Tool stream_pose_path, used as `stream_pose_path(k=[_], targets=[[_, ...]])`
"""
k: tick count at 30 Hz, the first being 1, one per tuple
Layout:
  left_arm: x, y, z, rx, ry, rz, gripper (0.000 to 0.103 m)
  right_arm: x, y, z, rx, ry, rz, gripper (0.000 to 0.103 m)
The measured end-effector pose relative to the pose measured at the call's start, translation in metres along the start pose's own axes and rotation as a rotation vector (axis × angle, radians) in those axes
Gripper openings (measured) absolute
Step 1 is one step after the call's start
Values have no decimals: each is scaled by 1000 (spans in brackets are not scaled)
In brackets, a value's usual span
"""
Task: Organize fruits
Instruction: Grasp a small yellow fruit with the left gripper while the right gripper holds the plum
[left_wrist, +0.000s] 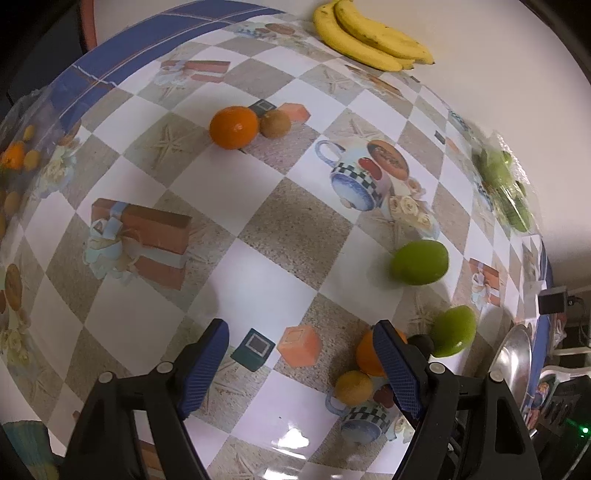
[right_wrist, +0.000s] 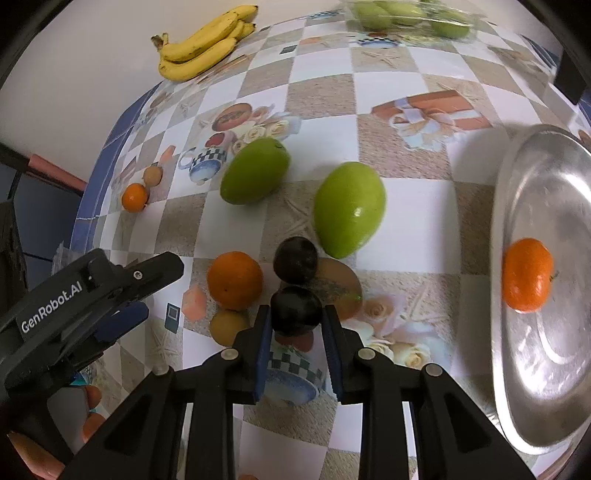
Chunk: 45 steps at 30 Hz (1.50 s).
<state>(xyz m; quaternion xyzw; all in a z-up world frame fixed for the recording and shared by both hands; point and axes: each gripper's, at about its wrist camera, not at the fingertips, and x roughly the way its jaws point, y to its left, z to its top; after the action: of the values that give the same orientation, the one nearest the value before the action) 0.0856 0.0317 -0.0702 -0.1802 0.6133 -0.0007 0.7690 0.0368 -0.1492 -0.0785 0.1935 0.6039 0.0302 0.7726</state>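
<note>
My right gripper (right_wrist: 296, 318) is shut on a dark round plum (right_wrist: 295, 304) just above the checked tablecloth. A second dark plum (right_wrist: 295, 260) lies right beyond it. Left of them sit an orange (right_wrist: 235, 280) and a small brown fruit (right_wrist: 229, 326). Two green mangoes (right_wrist: 255, 171) (right_wrist: 349, 208) lie farther out. A metal plate (right_wrist: 546, 206) at the right holds one orange (right_wrist: 528, 275). My left gripper (left_wrist: 301, 369) hangs open over bare cloth with nothing between its fingers; the same orange (left_wrist: 365, 354) peeks from behind its right finger.
Bananas (right_wrist: 203, 48) lie at the far edge by the wall. A clear bag of green fruit (right_wrist: 406, 16) sits at the back. Another orange (left_wrist: 233, 127) and a kiwi (left_wrist: 275, 123) rest together farther off. A bag with orange fruit (left_wrist: 18, 155) is at the left edge.
</note>
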Motion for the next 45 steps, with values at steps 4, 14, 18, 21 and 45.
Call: stream_pose_path(k=[4,14,18,21,45], targets=[[-4,-6,-3,26,4,-15,79,-9,-6,-3,32,-8,-3,28],[1,-26,-14,116,52,-51,73,-38,-25,-9,114,-64,-29,28],[6,-36,-20,152,71,-38,68,-46,-30,-11,132,-84,-31,28],[13,-40,-24,167,95,-33,62,-49,-33,-11,141,-93,-33,28],[14,-38,-25,135,118,-46,29,-52,-34,-12,148,-98,-12,28]])
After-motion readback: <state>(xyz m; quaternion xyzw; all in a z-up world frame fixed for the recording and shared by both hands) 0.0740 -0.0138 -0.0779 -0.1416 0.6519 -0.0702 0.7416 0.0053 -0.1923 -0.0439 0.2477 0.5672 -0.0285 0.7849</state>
